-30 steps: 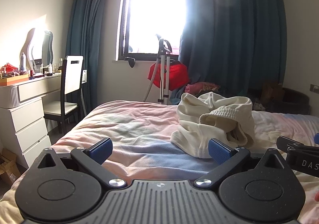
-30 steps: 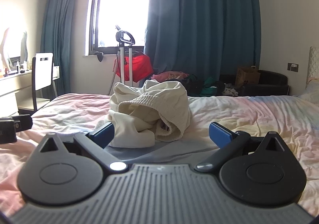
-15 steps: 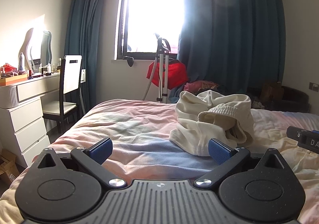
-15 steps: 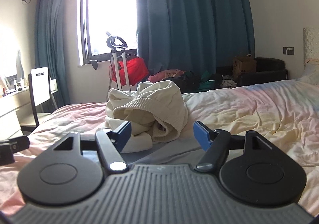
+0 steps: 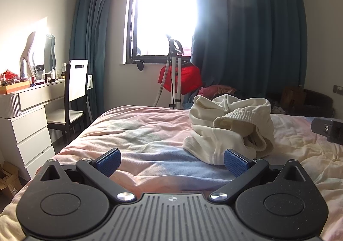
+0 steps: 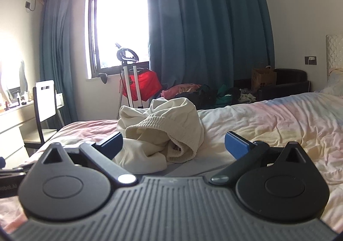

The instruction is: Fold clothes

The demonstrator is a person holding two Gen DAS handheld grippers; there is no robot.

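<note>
A crumpled cream garment point(image 5: 231, 127) with a ribbed waistband lies in a heap on the bed point(image 5: 139, 133). My left gripper point(image 5: 172, 160) is open just above the bedding, and the heap sits ahead and to its right, near the right fingertip. In the right wrist view the same cream garment point(image 6: 163, 131) fills the space ahead of my right gripper point(image 6: 173, 143), which is open and empty. The right gripper's black body point(image 5: 328, 130) shows at the left view's right edge.
A pastel quilt covers the bed point(image 6: 268, 120). A white dresser point(image 5: 27, 116) and chair point(image 5: 75, 90) stand left of the bed. Beyond the far edge are a garment steamer with a red item point(image 5: 182, 80), dark blue curtains point(image 5: 246, 37), and clothes piled on a dark sofa point(image 6: 268, 84).
The right gripper closed partway half a second ago and has opened wide again, tilting upward. The left gripper has barely moved; the right gripper's body has shifted further right in its view.
</note>
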